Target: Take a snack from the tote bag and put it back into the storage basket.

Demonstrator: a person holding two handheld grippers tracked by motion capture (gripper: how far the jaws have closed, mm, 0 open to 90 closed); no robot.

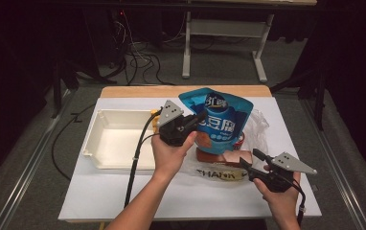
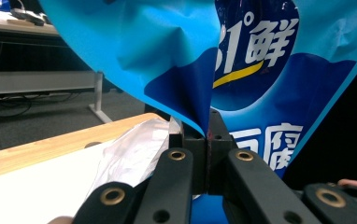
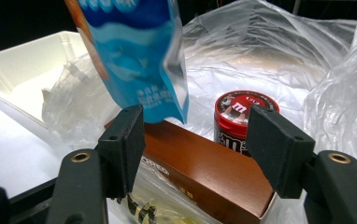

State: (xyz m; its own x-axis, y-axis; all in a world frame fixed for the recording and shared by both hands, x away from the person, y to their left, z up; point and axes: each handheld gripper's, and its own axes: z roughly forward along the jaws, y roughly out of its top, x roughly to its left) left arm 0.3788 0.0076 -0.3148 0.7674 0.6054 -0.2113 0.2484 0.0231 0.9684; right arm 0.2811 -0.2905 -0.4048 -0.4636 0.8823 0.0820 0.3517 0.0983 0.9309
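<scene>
Above the white-covered bench (image 1: 99,191), we see the left hand-held gripper (image 1: 198,119) with its jaws pinched tight on the edge of a blue snack pouch (image 1: 222,117), lifting it over a clear plastic bag (image 3: 279,51). The right hand-held gripper (image 1: 249,160) gapes wide, empty, by the brown box (image 3: 204,165) and red M&M's tub (image 3: 242,114). A white tray (image 1: 119,139) sits left.

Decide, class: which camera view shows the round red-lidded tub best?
The right gripper view: the red-lidded tub stands plainly behind the brown box, printed lid readable. In the high view a red sliver beside the blue pouch may be it.
</scene>
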